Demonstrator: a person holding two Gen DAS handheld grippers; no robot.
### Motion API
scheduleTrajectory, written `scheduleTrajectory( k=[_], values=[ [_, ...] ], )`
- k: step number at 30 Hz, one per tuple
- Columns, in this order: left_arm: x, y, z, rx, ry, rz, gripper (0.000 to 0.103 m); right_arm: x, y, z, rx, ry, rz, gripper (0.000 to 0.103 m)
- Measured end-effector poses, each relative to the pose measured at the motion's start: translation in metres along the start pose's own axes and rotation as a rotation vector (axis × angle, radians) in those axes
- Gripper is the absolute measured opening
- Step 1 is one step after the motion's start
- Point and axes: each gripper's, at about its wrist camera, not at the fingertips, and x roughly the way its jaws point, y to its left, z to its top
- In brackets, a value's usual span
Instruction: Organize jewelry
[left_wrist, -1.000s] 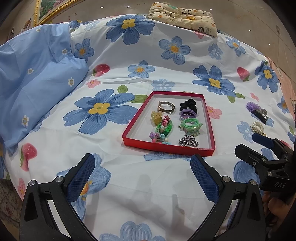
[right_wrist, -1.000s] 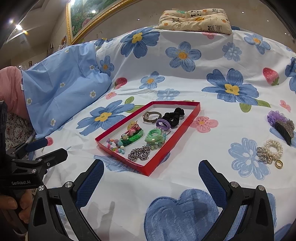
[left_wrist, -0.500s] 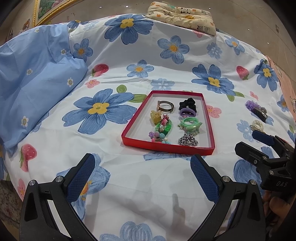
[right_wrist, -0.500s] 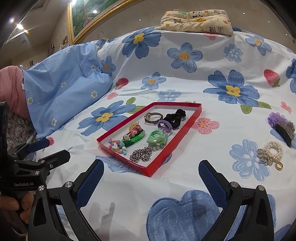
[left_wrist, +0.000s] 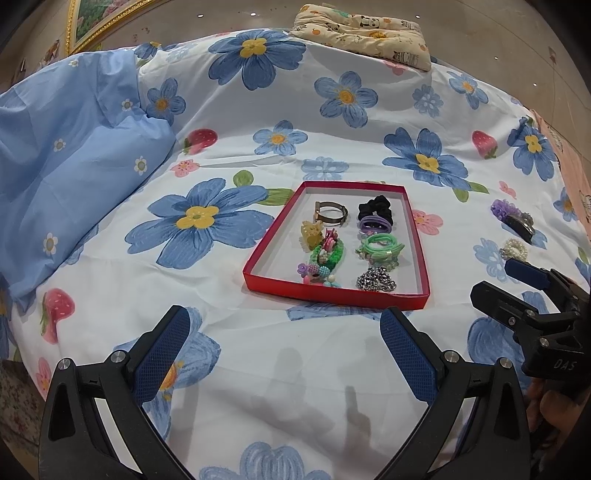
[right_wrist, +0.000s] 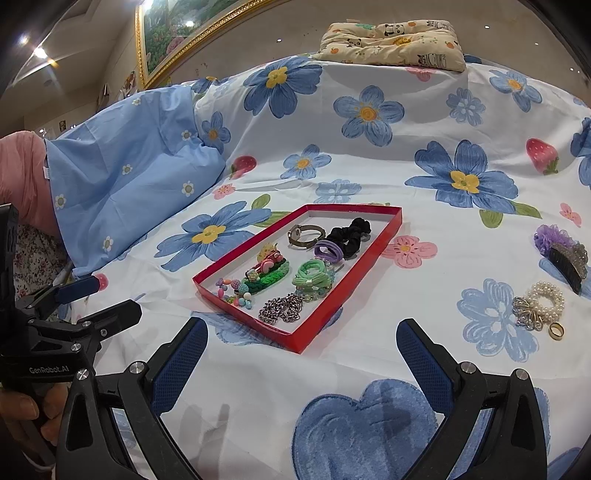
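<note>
The left tongs (left_wrist: 284, 332) are spread wide with nothing between their blue pads, pointing forward and held low. The right tongs (right_wrist: 301, 345) are likewise agape and bare, alongside the left, each gripped by a hand (right_wrist: 22, 413) at its handle.

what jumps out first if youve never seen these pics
The red tray in the middle of the flowered sheet, filled with hair ties, a chain and bead pieces. To its right, loose on the sheet, lie a pearl band, a gold ring and a dark claw clip. Both grippers hover open, empty.
</note>
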Motion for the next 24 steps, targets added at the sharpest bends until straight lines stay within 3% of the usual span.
scheduleTrajectory(
  k=[24],
  values=[
    [0.0028, 0.0003, 0.0029, 0.010, 0.004, -0.011, 0.103, -0.0003, 0.0003, 0.0022, 0.000, 0.000, 0.001, 0.103]
  ],
)
